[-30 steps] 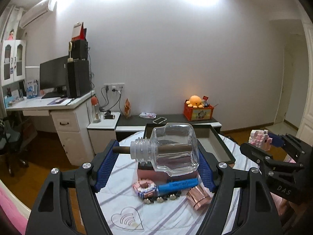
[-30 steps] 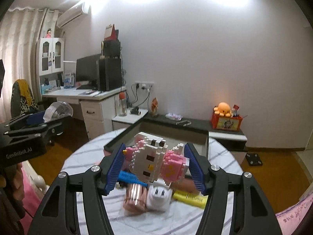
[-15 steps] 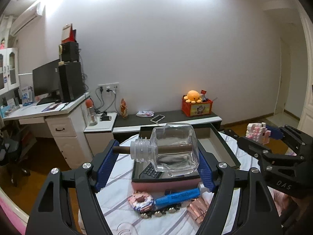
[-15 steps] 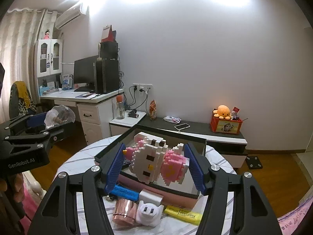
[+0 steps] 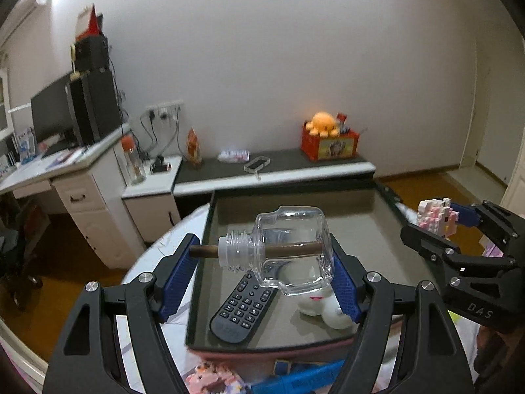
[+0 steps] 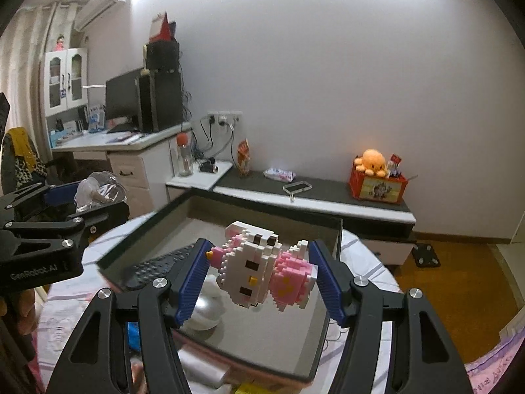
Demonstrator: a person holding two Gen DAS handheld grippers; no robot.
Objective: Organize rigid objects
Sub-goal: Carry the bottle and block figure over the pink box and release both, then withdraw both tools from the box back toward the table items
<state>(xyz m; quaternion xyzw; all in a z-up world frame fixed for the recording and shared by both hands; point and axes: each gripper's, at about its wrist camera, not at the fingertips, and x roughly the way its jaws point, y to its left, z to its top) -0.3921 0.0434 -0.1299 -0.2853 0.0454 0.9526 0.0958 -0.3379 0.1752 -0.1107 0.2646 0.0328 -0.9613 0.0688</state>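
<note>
- Left tongs (image 5: 259, 279) pinch a clear glass bottle (image 5: 290, 249) lying on its side between the blue pads (image 5: 178, 275), neck to the left, with a brown stick (image 5: 262, 250) running through it and out of the mouth to the left pad.
- Right tongs (image 6: 259, 279) pinch a white and pink brick cat (image 6: 262, 271), one pad on each end of it.
- Both loads hang in the air over the tray (image 5: 200, 256), touching nothing below.
- In front of the tray, at the lower edge of the left view, a pink brick piece (image 5: 213, 379) and a blue pen (image 5: 302, 379) lie on the striped cloth of the round counter (image 5: 154, 252).
- The tray is dark-rimmed with a grey floor and a pink front wall; it sits on the counter.
- Inside it, near the front, a black remote (image 5: 242, 305) lies tilted, and just beside it to the right a white plush toy (image 5: 321, 305).
- The far half of the tray floor is bare.
- In the left view the right tongs show at the right edge, level with the tray's right rim; in the right view the left tongs show at the left edge, outside the tray's left rim.
- Beyond the counter a low dark shelf (image 5: 279, 167) runs along the wall, carrying a phone (image 5: 257, 163) and a red box (image 5: 329, 142) topped by an orange plush octopus (image 5: 323, 123).
- Further left stands a white desk (image 5: 65, 167) with a monitor (image 5: 49, 111).
</note>
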